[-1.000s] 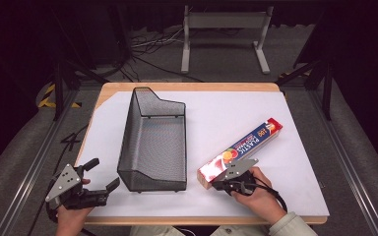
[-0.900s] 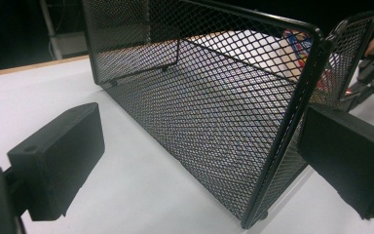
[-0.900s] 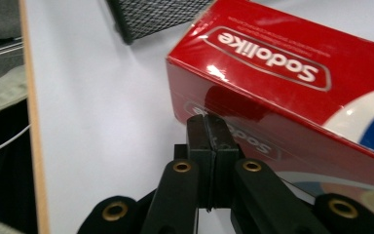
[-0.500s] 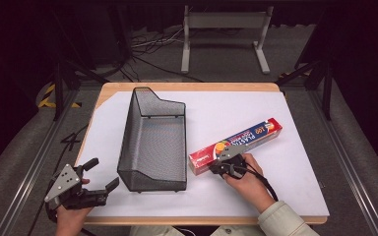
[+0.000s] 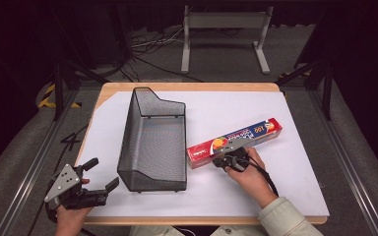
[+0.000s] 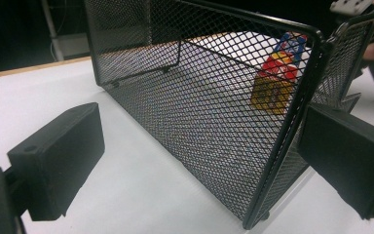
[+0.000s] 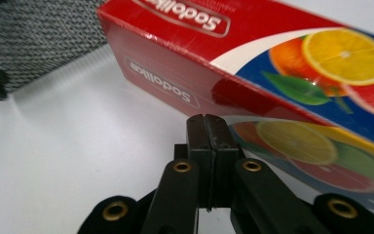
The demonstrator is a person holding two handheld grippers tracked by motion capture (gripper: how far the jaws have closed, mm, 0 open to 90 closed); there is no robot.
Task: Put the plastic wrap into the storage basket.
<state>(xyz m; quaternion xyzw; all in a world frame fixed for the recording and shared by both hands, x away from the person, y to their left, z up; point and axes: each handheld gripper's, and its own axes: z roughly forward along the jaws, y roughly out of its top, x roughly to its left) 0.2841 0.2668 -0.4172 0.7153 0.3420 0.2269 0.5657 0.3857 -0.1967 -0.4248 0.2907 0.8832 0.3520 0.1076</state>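
The long, glossy red cardboard box [image 5: 235,142], printed with citrus slices, lies on the matte white worktop [image 5: 295,162] at 3 o'clock from the black wire-mesh basket [image 5: 153,140]. The right gripper [image 5: 225,161] presses its closed, empty jaws against the box's near side. The left gripper [image 5: 101,175], jaws wide open and empty, sits at the basket's 8 o'clock.

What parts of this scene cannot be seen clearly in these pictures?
- High view: the print on the plastic wrap box is too small to read; the right gripper covers part of its near side.
- Left gripper view: the box shows through the mesh basket, so its shape is broken up.
- Right gripper view: the box is cut off by the right edge; its far end is hidden.
- High view: the left gripper hangs over the table edge, its underside hidden.
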